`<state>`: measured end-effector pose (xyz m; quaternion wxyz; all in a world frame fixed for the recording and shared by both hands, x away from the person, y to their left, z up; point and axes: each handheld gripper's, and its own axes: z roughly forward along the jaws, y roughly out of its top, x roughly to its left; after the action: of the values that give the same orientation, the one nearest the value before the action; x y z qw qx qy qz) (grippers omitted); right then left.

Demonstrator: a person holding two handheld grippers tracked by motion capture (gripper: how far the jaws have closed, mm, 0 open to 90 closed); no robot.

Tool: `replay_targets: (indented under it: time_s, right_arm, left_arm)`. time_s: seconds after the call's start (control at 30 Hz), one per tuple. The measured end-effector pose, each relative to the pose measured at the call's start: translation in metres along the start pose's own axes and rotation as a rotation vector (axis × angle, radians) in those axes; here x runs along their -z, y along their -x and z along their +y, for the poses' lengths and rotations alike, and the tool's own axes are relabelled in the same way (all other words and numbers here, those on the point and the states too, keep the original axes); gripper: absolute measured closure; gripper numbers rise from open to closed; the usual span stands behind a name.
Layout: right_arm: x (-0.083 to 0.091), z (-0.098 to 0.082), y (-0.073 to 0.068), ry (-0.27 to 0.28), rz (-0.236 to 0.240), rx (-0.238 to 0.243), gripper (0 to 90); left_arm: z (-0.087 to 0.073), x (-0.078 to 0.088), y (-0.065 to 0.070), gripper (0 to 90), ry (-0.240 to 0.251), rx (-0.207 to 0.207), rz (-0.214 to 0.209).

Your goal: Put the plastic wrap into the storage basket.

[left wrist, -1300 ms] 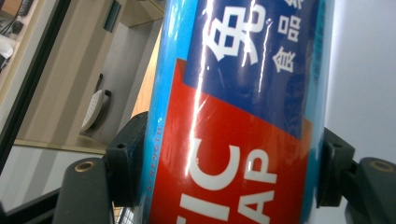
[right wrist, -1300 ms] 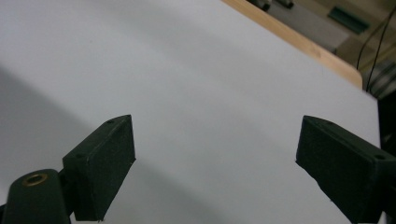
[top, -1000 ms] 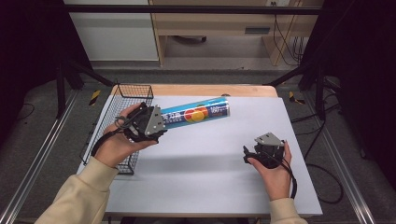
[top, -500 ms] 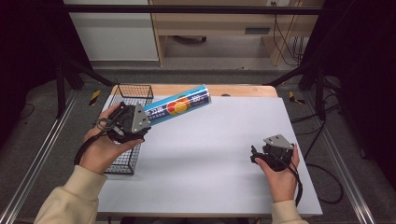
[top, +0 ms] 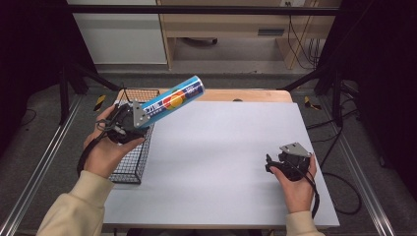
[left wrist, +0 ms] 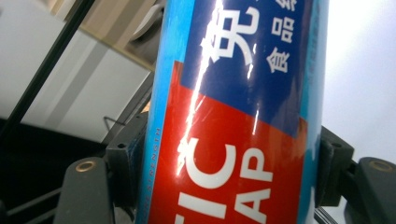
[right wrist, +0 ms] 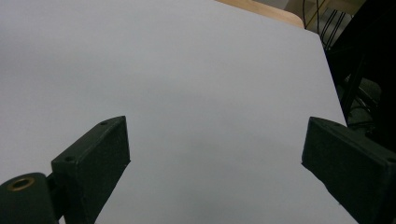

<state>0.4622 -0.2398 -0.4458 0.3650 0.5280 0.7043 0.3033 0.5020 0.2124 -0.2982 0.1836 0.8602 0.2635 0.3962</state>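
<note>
The left claw point(top: 129, 120) holds a blue roll box point(top: 173, 100) by its lower end, above the wire basket point(top: 132, 162) at the left edge of the desk point(top: 216, 152). In the high view the box is lifted and tilted, its far end rising away from the basket. The right claw point(top: 275, 164) rests low, well apart from the basket, on the right side of the desk.

In the left gripper view the jaws press both sides of the box point(left wrist: 238, 116), which bears a red and dark blue label.

In the right gripper view the right claw point(right wrist: 215, 158) stands wide, with the bare white desk point(right wrist: 187, 70) between its jaws.
</note>
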Motion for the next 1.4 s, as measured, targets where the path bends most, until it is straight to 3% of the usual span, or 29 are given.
replay_targets:
  time_s: [0.27,0.43,0.57,0.83,1.23,1.4]
  right_arm:
    - [0.000,0.000,0.000,0.008,0.021,0.000,8.1]
    - [0.001,0.003,-0.005,0.024,0.032,0.006,8.0]
    - [0.000,0.003,-0.011,0.019,0.046,0.041,6.7]
    - [0.001,0.001,-0.004,0.018,0.048,0.014,6.6]
    - [0.004,0.000,-0.002,0.027,0.042,0.001,6.8]
    - [0.004,-0.001,0.001,0.019,0.038,0.000,6.8]
  left_arm:
    - [0.010,-0.025,-0.015,29.6,-0.036,0.133,0.037]
    - [0.007,-0.024,-0.017,29.8,-0.100,0.194,0.041]
    - [0.002,-0.016,-0.018,30.0,-0.155,0.229,0.058]
    - [-0.012,0.008,-0.017,30.1,-0.231,0.245,0.066]
    - [-0.030,0.034,-0.006,30.2,-0.244,0.257,0.046]
    - [-0.036,0.039,-0.002,30.2,-0.275,0.270,0.032]
